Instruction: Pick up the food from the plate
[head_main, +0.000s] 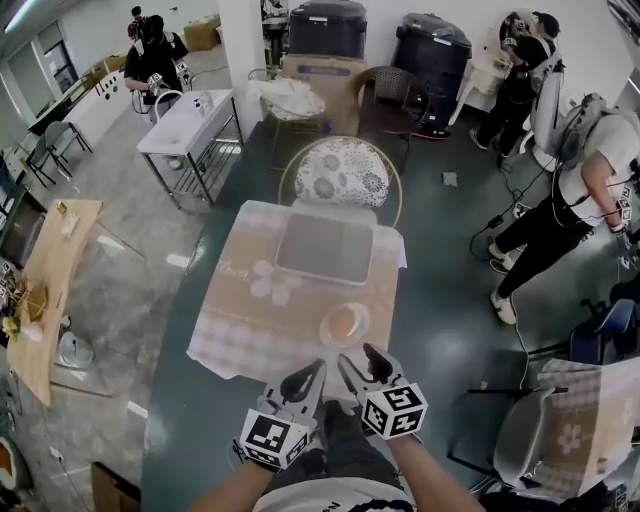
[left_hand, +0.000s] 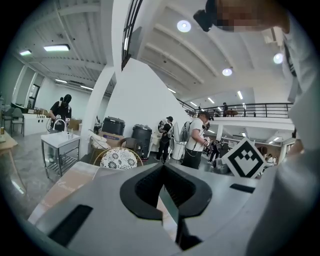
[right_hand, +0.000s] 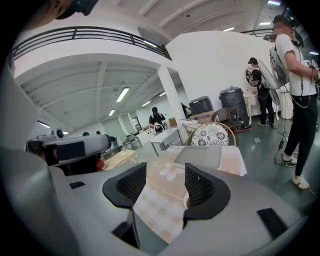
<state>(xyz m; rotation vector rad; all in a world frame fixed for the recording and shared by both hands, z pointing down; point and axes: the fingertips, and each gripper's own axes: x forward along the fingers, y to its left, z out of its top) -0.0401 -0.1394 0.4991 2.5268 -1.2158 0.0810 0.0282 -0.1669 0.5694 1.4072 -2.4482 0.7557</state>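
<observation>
A small round plate (head_main: 362, 311) with a pale orange piece of food (head_main: 342, 323) sits on the checked tablecloth (head_main: 250, 310), near the table's front edge. My right gripper (head_main: 358, 358) hovers just in front of the plate, open and with nothing between its fingers. In the right gripper view (right_hand: 165, 172) the cloth shows through the gap, and a sliver of the plate (right_hand: 185, 200) peeks past the right finger. My left gripper (head_main: 305, 375) is beside it, to the left and short of the plate. Its tips meet in the left gripper view (left_hand: 163, 167), shut on nothing.
A flat grey tray (head_main: 325, 248) lies at the far side of the cloth. A round-backed chair with a floral cushion (head_main: 342, 172) stands beyond the table. People (head_main: 585, 190) stand at the right. A grey chair (head_main: 528, 432) is near right, a wooden table (head_main: 50, 290) at left.
</observation>
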